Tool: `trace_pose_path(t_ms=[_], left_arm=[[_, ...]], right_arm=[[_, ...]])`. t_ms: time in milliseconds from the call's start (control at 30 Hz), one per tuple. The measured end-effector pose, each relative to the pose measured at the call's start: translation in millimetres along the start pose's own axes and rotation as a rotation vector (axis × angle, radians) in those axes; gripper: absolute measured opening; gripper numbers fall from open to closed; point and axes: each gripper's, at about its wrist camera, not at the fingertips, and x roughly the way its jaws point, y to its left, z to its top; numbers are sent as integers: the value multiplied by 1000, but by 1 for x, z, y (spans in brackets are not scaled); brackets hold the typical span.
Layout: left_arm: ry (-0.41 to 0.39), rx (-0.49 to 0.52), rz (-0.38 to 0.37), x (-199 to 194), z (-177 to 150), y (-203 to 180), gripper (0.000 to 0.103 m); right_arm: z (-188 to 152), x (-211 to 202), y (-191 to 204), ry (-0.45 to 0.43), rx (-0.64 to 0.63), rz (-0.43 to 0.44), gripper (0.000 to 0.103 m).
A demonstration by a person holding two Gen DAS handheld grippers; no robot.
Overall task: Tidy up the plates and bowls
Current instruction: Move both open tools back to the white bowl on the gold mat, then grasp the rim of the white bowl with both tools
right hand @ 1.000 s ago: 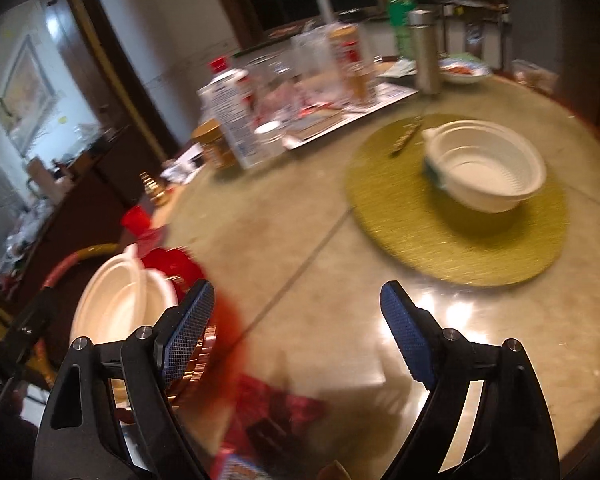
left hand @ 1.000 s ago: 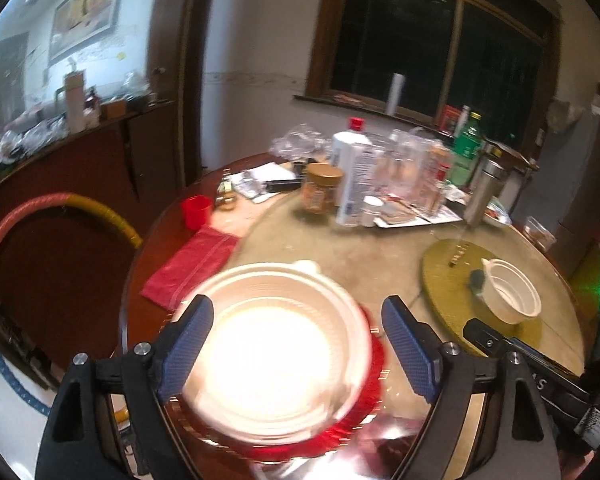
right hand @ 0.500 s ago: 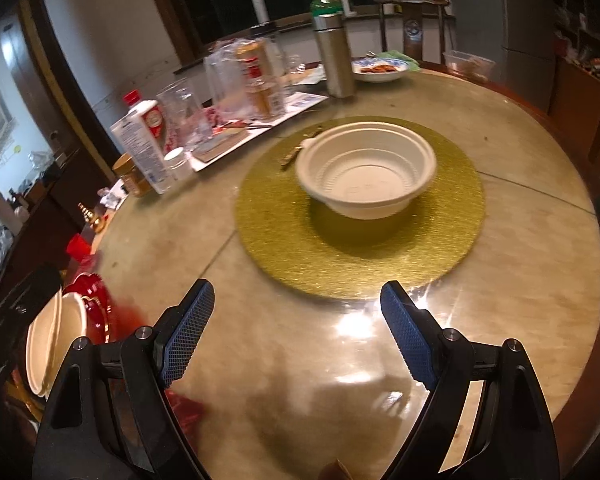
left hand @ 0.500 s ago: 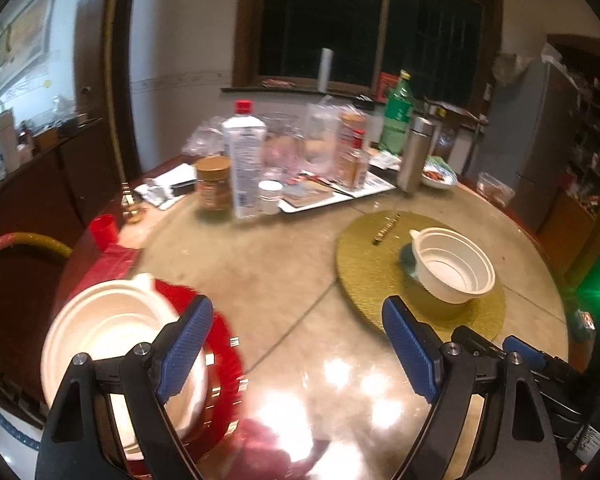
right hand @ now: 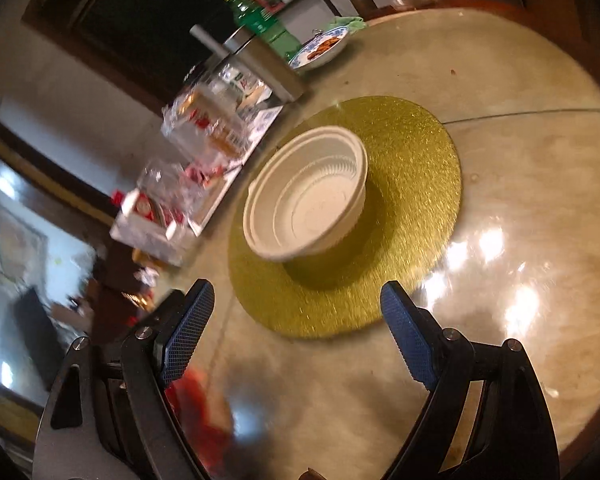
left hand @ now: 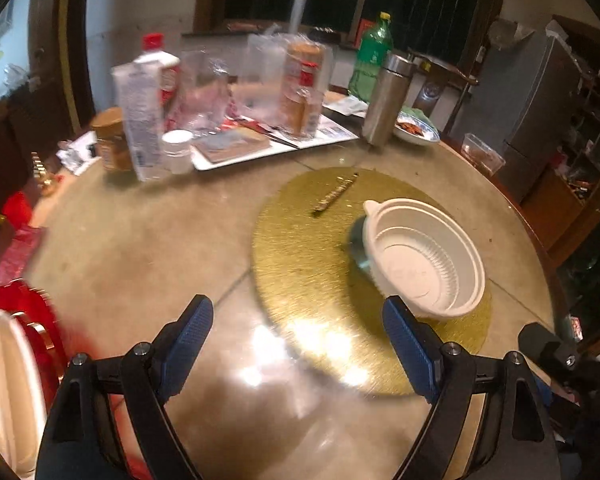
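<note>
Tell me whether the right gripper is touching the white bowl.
Apart. In the right wrist view the open right gripper has nothing between its fingers, and gold mat shows between them and the white bowl.

Both views swing right: the white bowl [left hand: 424, 256] on the gold mat [left hand: 332, 280] reaches centre frame, the red plate [left hand: 24, 320] slipping to the left edge.
</note>
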Motion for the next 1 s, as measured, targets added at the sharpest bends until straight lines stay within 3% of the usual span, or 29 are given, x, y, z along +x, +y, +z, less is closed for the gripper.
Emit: trace_pose_path(t_ms=[167,467,667,867,900,967,1000], left_arm=[[24,-21,-24,23,13,-14,87],[60,-41,-40,61,24,-29,87],[68,-60,-51,78,25,-31,87],[58,-23,-51,89,22,-40,85],[52,-17,-49,90,22,-41,84],[43,3,-48,91,21,-43,66],[48,19,-43,92,21,-44,44]], right_arm=[[27,22,-14,31,130,89,86],[50,47,-33,38,222,53,86],[64,62,-40,41,223,-15,60],[65,73,-44,47,213,-46,58],[65,74,-45,44,212,-51,52],[64,76,-45,45,206,-61,52],[64,76,-45,41,206,-64,45]])
